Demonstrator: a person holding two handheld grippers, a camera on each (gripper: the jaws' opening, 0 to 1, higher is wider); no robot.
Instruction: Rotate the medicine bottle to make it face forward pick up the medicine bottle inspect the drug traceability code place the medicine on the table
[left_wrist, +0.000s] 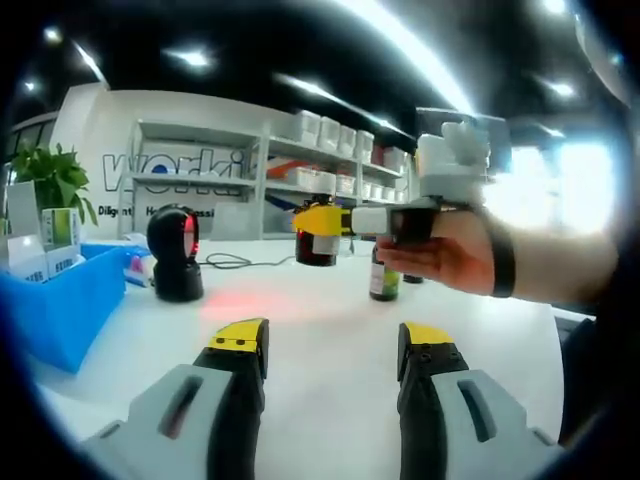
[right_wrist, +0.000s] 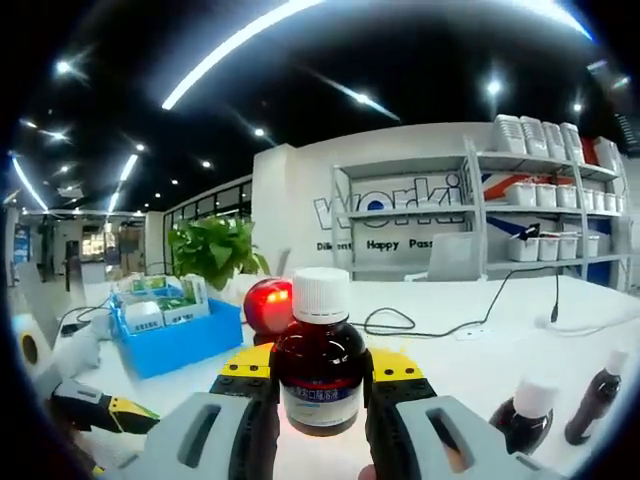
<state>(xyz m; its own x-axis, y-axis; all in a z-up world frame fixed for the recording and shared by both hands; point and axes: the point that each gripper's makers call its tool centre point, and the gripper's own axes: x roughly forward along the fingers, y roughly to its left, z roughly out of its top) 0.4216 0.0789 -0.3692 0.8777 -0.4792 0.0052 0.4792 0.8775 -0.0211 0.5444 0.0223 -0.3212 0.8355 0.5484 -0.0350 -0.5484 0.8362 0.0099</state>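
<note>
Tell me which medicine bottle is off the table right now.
The white-capped brown medicine bottle clamped in the right gripper, held up before the red-lit scanner. The two other bottles stand on the white table.

Left gripper (left_wrist: 333, 352): two grey moulded jaws, black inner faces, yellow tips, a dark slot on each jaw housing. Right gripper (right_wrist: 319, 378): same grey, black and yellow build; from outside, a white body with black mid-section. Hand (left_wrist: 452, 252): black wrist strap.
</note>
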